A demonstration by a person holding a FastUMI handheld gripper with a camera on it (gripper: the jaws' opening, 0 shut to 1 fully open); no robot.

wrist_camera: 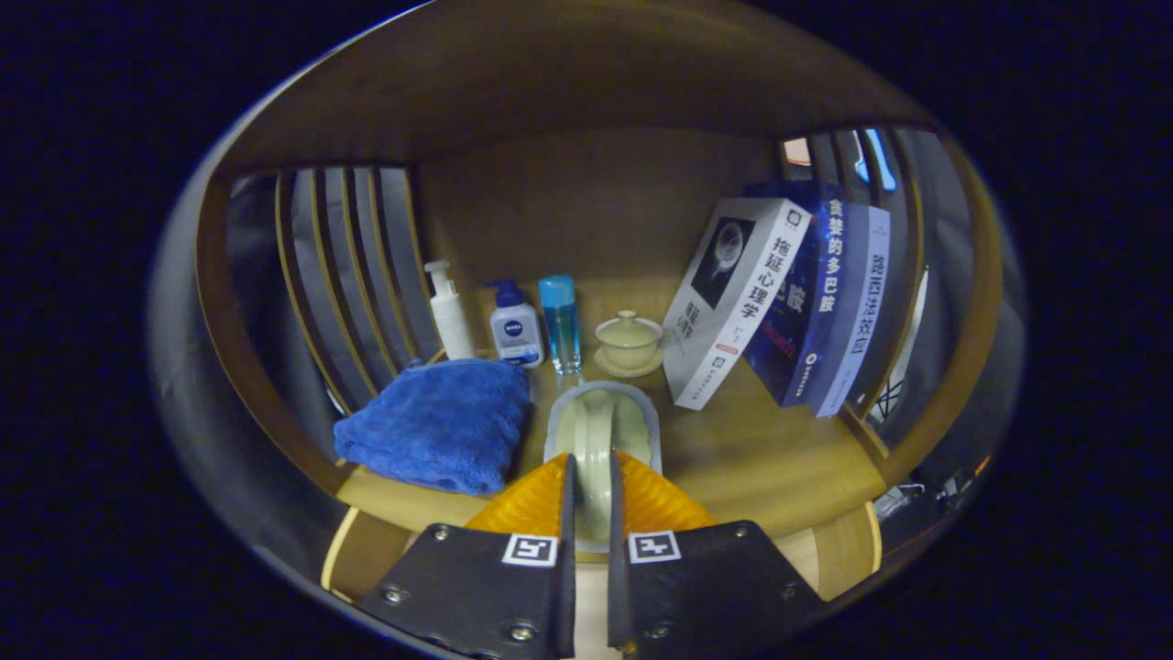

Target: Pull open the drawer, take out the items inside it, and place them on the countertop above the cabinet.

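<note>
Cup [600, 431], pale green and seen edge-on, sits clamped in the gripper [591, 495]: both orange fingers [527, 500] press against its handle or rim, one on each side, with the grey-rimmed body reaching out just ahead of the tips. Whether it is a mug on its side or some other dish is hard to tell from this angle, and its lower part is hidden behind the black finger mounts. It hangs over or rests on the wooden countertop [751, 458], near the front edge; contact with the wood cannot be made out.

Left of the cup, a folded blue towel [435, 422] lies on the countertop, one corner drooping past the edge. Beyond the fingers a row stands near the back panel: a white pump bottle [451, 316], a white bottle with a blue cap [515, 328], a clear blue bottle [560, 323] and a small lidded tea bowl [629, 341] on its saucer. What the bowl holds is hidden by its lid. To the right, three books [779, 302] lean together, tilted leftwards, the white one in front and two blue ones behind it.

Slatted sides [353, 275] close in the shelf space left and right; what lies past the slats is too dark and blurred to make out.
</note>
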